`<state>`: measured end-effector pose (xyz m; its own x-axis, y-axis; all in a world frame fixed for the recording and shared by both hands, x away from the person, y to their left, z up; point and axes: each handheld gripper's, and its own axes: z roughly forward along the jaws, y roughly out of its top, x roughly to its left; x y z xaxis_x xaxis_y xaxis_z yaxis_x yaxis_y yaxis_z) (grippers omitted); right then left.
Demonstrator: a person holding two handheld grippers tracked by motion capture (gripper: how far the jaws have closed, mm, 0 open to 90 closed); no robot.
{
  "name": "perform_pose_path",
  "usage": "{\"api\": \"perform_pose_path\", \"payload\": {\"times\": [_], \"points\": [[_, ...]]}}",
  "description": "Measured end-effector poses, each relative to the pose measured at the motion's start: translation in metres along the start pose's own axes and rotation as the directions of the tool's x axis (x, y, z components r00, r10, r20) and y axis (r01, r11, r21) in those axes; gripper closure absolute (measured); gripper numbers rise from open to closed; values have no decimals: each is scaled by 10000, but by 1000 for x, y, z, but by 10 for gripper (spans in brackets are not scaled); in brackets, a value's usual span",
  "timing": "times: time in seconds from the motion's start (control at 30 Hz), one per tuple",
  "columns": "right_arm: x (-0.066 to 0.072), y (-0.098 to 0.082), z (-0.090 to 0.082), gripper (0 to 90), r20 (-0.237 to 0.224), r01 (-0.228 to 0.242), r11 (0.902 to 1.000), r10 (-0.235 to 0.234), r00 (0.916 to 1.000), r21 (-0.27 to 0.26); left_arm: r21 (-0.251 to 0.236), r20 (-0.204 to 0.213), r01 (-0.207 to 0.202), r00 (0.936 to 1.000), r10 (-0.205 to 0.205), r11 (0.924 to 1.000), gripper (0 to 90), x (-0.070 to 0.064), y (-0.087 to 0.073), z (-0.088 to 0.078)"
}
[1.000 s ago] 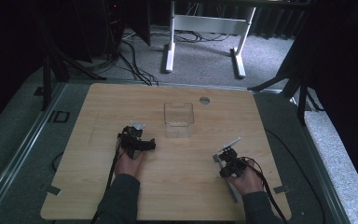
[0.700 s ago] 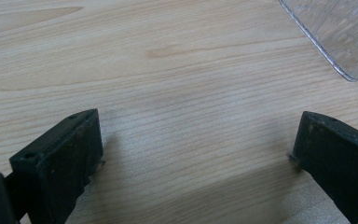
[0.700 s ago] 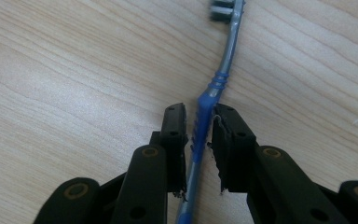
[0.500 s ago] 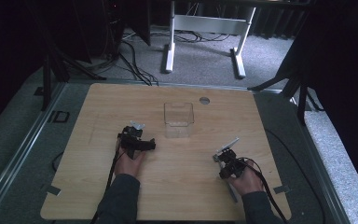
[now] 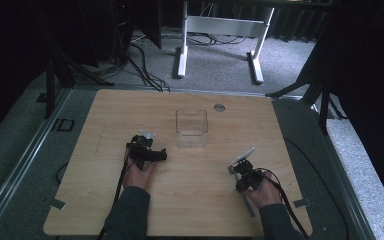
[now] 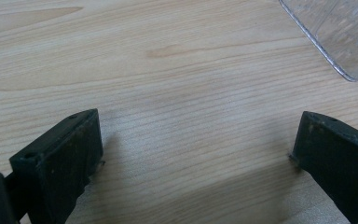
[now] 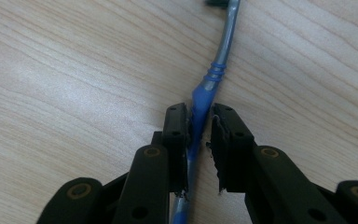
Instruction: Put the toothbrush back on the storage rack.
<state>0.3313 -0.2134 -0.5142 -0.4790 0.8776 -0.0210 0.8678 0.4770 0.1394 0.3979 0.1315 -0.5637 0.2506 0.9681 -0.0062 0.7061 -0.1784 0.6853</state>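
Item: my right gripper [image 7: 199, 122], jaws just closing on the blue-handled tool [image 7: 200, 100] lying on the table [image 7: 74, 70], may pinch off-centre and let it twist out; left gripper [image 6: 196, 154] released beside the clear box [image 6: 340, 32].

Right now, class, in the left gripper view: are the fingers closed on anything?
No: the left gripper has its fingers wide apart over bare wooden table.

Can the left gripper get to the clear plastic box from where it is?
Probably yes. The left gripper has its jaws wide open with nothing between them, and only bare table lies between it and the clear box close by.
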Motion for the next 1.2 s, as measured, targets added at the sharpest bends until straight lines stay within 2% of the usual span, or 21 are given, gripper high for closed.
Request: {"api": "perform_pose_path", "payload": {"times": [0.8, 0.97, 1.2], "points": [[2, 7, 3, 809, 149, 297, 9980, -305, 9994, 551, 3, -3, -2, 10000, 2, 10000, 15, 0, 0, 0], [6, 8, 3, 818, 343, 526, 9961, -551, 9979, 705, 4, -2, 0, 10000, 0, 10000, 15, 0, 0, 0], [4, 6, 0, 820, 216, 444, 9980, -454, 9987, 448, 12, -7, -3, 10000, 3, 10000, 15, 0, 0, 0]]}}
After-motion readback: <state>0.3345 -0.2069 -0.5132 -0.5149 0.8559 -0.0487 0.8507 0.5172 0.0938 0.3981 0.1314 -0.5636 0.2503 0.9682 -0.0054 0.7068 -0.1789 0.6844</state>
